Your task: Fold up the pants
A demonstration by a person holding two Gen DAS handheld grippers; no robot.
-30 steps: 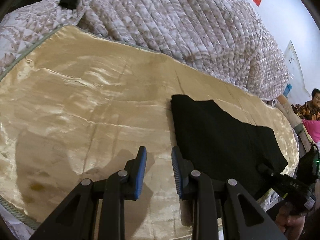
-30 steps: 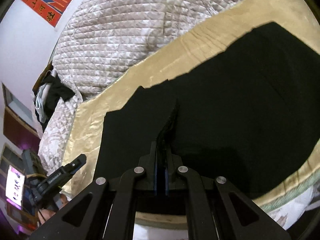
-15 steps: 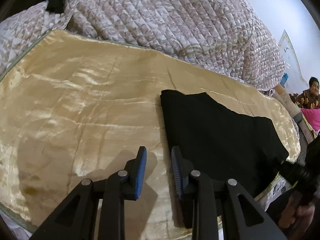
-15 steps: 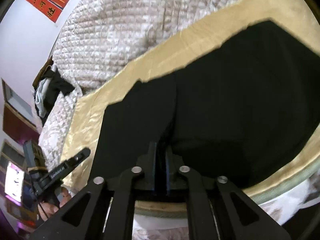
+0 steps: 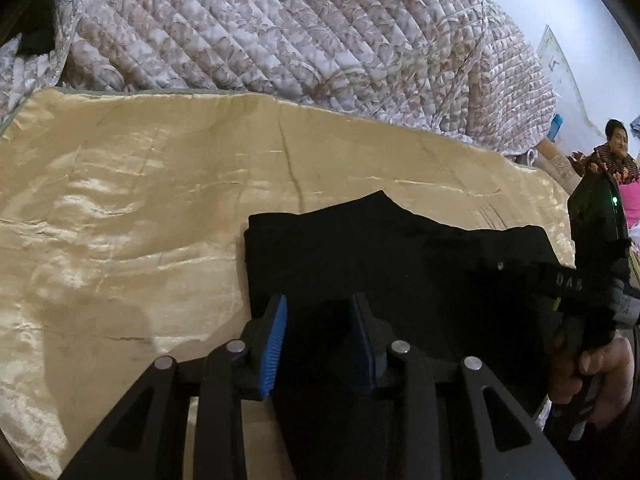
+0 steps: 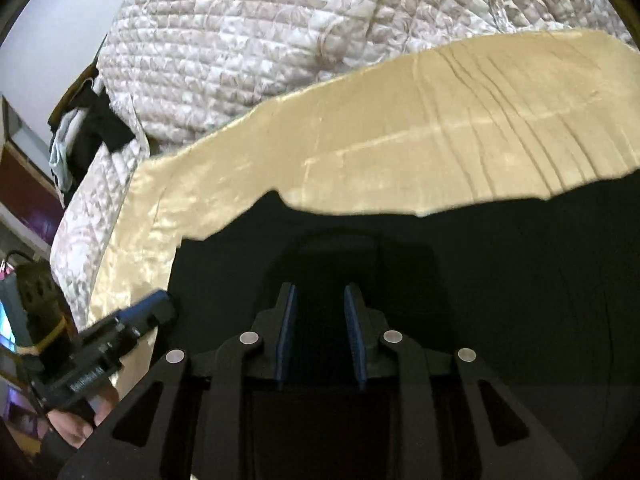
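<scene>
Gold satin bedspread (image 5: 120, 208), quilt (image 5: 300, 28) behind. Folded black pants (image 5: 400, 248) at its near edge. Left gripper (image 5: 318, 336) and right gripper (image 6: 320, 330) released, gaping over cloth. Could drag slippery satin, skewing fold.

Dim indoor light glares off the satin sheet (image 5: 120, 208) (fisheye edges bend, corners black).

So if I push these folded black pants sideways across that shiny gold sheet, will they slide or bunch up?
The pants look soft and floppy, so they'd probably wrinkle at the pushed edge. The gold sheet looks glossy, so some sliding seems likely, though it may ripple along with them.
</scene>
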